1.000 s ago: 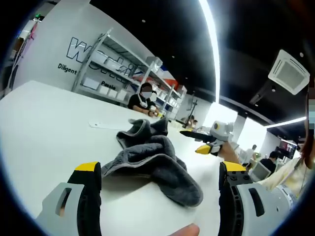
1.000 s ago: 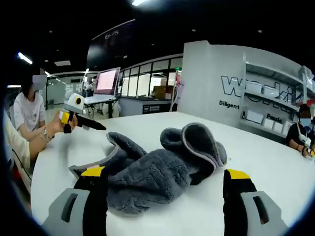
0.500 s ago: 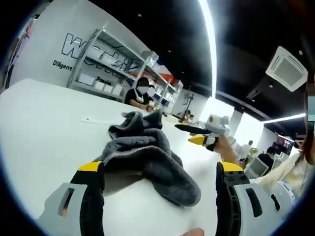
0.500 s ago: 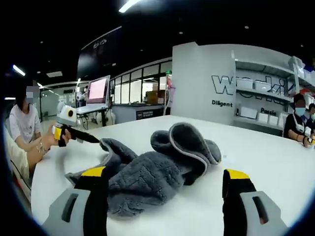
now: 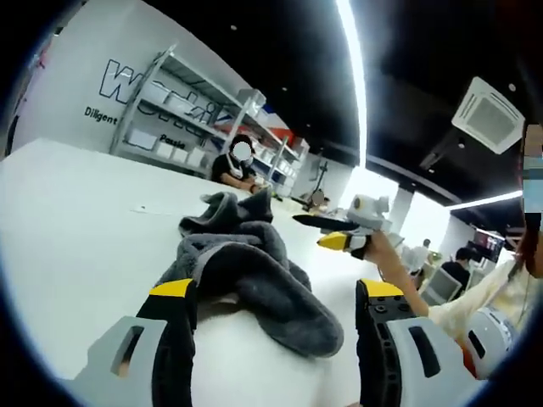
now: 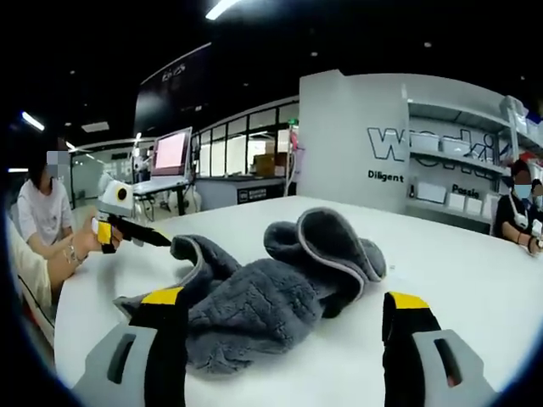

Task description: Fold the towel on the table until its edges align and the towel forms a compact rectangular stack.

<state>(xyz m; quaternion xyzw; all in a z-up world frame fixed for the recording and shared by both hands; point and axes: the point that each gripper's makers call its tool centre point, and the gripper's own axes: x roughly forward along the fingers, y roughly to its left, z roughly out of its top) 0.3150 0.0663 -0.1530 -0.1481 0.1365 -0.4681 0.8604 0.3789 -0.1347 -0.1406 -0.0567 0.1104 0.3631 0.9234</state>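
Observation:
A grey plush towel [image 5: 254, 271] lies crumpled in a heap on the white table [image 5: 76, 220]. My left gripper [image 5: 277, 290] is open, and the towel's near end lies between its yellow-tipped jaws. My right gripper [image 6: 284, 298] is open too, low over the table, with the towel [image 6: 271, 297] bunched just ahead between its jaws. The towel's lighter hem curls over its top fold. In the left gripper view the right gripper [image 5: 310, 229] comes in from the right, held in a hand beyond the towel. In the right gripper view the left gripper [image 6: 165, 242] points at the towel's left edge.
The table [image 6: 458, 280] spreads wide on both sides of the towel. A small white slip [image 5: 140, 209] lies on it farther back. Shelving with boxes [image 5: 187, 110] lines the far wall. People sit at the table's far side [image 5: 237, 165] and beside a monitor [image 6: 172, 153].
The left gripper has moved in on the towel, which now sits closer between its jaws, and those jaws have narrowed slightly. The right gripper view has barely shifted. The towel lies as before.

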